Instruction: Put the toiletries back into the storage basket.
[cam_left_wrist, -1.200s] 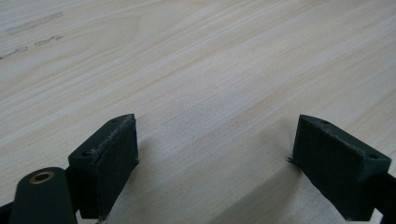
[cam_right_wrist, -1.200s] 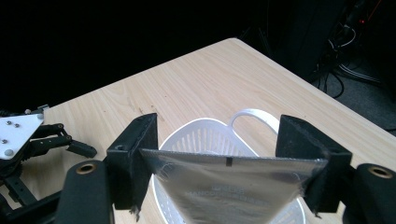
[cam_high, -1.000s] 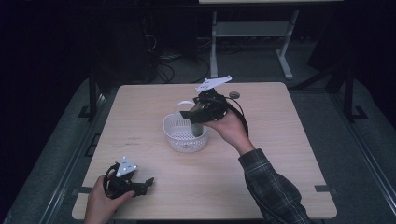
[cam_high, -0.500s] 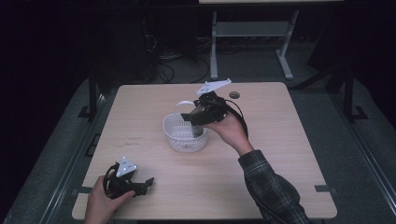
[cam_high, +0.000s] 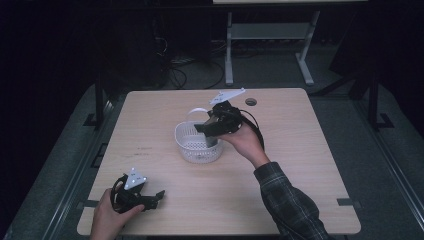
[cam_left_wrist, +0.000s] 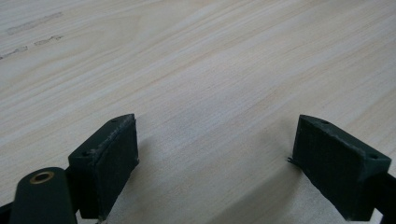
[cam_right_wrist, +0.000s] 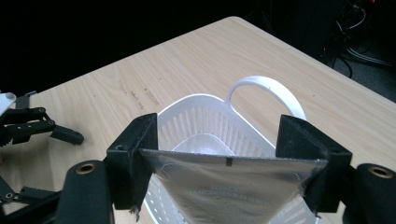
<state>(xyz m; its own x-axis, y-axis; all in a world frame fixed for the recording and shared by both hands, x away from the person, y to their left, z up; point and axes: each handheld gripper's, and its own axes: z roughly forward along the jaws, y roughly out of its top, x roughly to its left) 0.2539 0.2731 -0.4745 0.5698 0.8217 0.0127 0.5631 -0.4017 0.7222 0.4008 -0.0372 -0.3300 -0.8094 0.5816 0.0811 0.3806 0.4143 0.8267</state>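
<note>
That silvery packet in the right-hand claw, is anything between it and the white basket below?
Nothing visible is. The right gripper holds the silver packet directly over the white basket, whose mouth is open, and the packet's lower end already seems to dip inside it.

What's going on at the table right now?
The right gripper holds a flat silvery pouch between its jaws, above a white slotted basket near the middle of the wooden table. The left gripper rests open at the near left corner with nothing between its jaws.
</note>
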